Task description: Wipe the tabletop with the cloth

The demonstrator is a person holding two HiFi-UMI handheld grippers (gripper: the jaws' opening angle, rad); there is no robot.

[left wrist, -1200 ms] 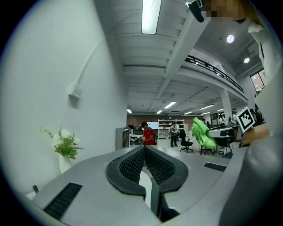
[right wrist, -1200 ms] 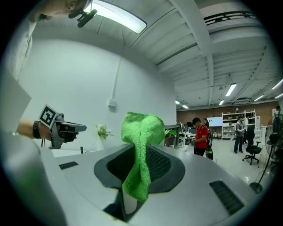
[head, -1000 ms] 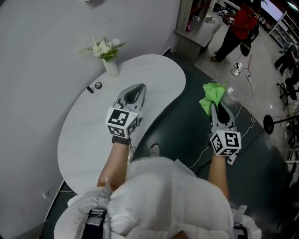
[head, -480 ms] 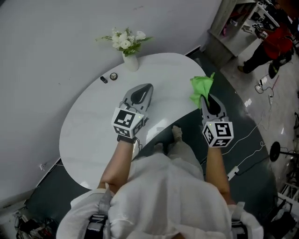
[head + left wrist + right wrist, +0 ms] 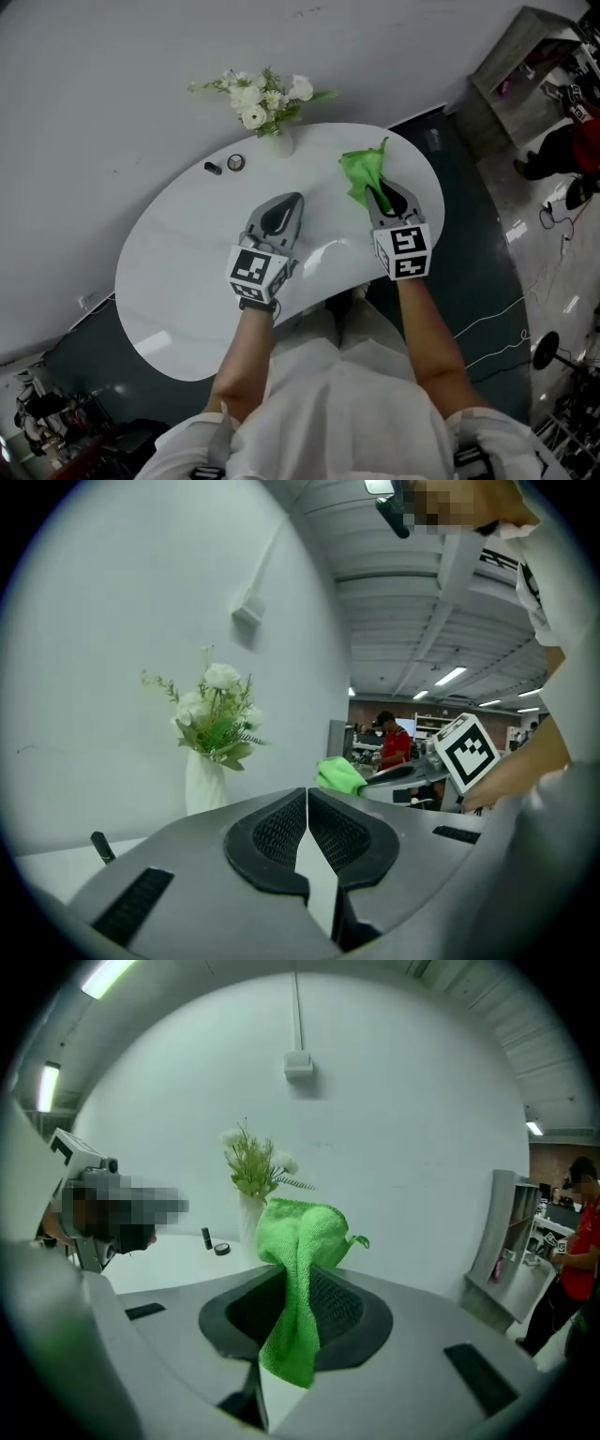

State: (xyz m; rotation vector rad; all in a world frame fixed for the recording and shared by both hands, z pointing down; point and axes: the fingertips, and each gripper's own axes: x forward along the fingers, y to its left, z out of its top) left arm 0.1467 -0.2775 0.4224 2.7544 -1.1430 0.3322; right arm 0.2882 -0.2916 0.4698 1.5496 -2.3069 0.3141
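Green microfibre cloth [image 5: 361, 172] is pinched in my right gripper [image 5: 378, 195]. Its jaws are clamped on the cloth's middle, so one bunch stands above them and a tail hangs below. The cloth is over the white oval bench [image 5: 178, 281], toward the 2 o'clock part of the top. It looks raised off the surface, but I cannot tell for sure. My left gripper [image 5: 291, 202] has its jaws pressed together on nothing and hovers over the middle of the bench. At 12 o'clock, near the far edge, stands a white vase of white flowers [image 5: 279, 141]. At 11 o'clock lie a small round black cap [image 5: 235, 162] and a short dark cylinder [image 5: 213, 169]. I judge the wiping not yet begun. The cloth is gripped and brought over the bench, and the whole top is left to wipe.
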